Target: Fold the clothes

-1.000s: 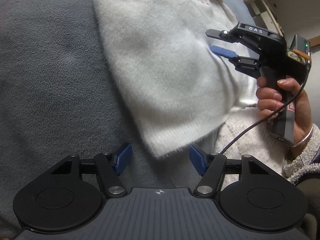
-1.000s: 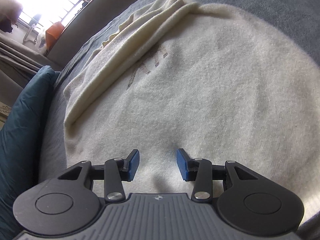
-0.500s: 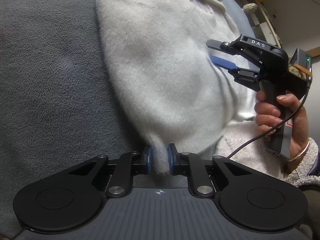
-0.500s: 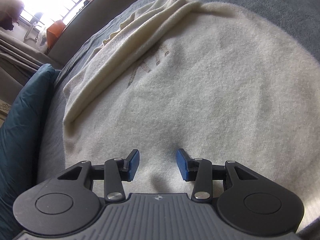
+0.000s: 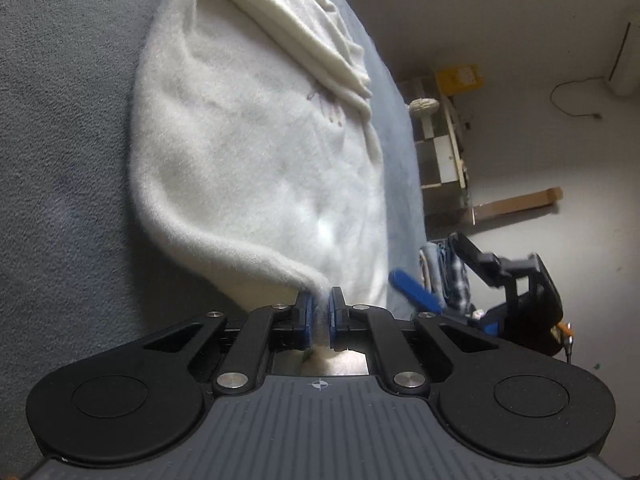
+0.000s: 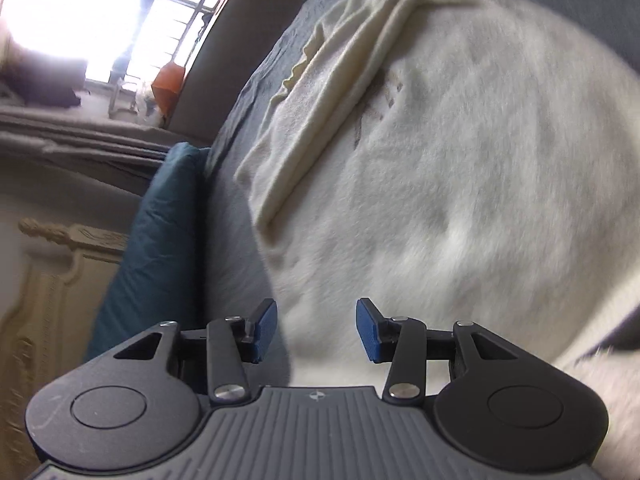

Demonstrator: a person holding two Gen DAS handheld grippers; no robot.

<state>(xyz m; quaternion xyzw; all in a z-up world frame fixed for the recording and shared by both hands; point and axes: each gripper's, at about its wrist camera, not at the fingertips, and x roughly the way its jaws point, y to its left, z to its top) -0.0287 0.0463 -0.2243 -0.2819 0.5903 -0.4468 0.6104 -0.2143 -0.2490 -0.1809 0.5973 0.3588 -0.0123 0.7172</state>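
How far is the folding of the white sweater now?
Barely started. The white sweater lies mostly spread on the grey blanket. The left gripper is shut on its corner; the right gripper, just opening, holds nothing. All folds remain.

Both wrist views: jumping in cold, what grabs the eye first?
The fluffy white sweater spread across the grey bed fills both views. Its near corner is pinched in the shut left tool. The right tool has just been opening and hangs over the sweater's edge, holding nothing.
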